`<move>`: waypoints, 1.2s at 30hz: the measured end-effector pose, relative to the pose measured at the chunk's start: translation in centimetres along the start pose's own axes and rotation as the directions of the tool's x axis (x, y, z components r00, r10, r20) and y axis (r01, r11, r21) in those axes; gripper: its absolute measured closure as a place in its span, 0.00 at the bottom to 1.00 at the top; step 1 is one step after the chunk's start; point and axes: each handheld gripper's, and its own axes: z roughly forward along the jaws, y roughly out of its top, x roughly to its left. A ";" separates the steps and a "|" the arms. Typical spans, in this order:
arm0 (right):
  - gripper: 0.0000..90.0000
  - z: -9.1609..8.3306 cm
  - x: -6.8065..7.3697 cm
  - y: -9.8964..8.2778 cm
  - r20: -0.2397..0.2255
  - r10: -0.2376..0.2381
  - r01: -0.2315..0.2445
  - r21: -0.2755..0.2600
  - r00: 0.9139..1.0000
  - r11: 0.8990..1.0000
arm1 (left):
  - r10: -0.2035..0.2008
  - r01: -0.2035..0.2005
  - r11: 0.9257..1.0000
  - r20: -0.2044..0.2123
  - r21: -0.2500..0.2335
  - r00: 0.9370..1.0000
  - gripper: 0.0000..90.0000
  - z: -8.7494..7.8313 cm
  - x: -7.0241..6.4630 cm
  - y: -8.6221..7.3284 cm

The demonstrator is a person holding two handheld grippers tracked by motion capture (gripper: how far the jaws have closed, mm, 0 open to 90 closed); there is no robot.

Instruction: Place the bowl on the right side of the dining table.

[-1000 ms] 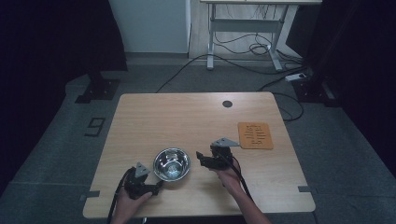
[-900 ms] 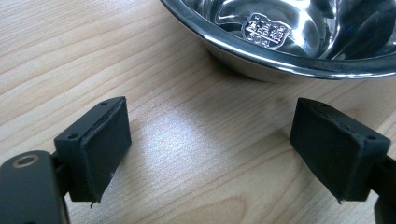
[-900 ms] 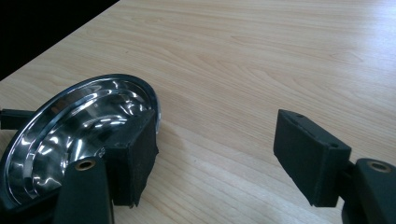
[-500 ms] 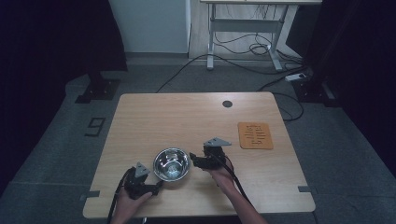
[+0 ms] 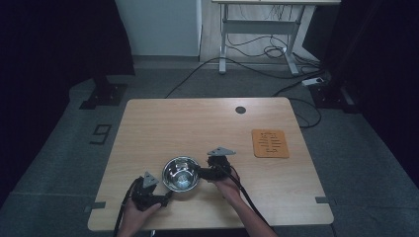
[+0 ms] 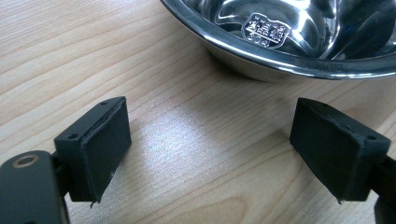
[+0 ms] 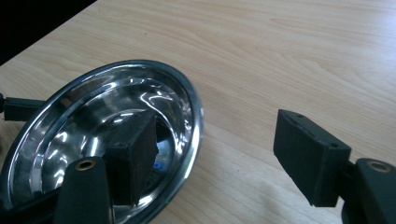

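One jaw of the wide-open right hand-held gripper (image 7: 224, 154) is set inside the bowl (image 7: 102, 140), so the rim should be squeezed squarely before lifting.

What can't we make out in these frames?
- Bowl sticker: left gripper view, print too small to read.
- Bowl's far rim: left gripper view, cut off by the top edge.
- Bowl floor: right gripper view, partly hidden by the right gripper jaw over the rim.
- Brown mat: high view, its print too small.
- Left gripper: high view, jaw gap too small and dark to judge.
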 end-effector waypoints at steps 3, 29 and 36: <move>0.33 0.6 0.4 -0.1 -0.003 -0.008 0.008 0.009 1.000 1.000 | 0.000 0.000 1.000 0.000 0.000 1.000 0.13 0.0 0.0 0.0; 0.33 3.7 1.3 -1.8 0.037 -0.028 0.024 0.101 0.999 0.995 | 0.000 0.000 1.000 0.000 0.000 1.000 0.13 0.0 0.0 0.0; 0.38 3.9 1.4 -1.7 0.046 -0.035 0.030 0.116 0.998 0.993 | 0.000 0.000 1.000 0.000 0.000 1.000 0.13 0.0 0.0 0.0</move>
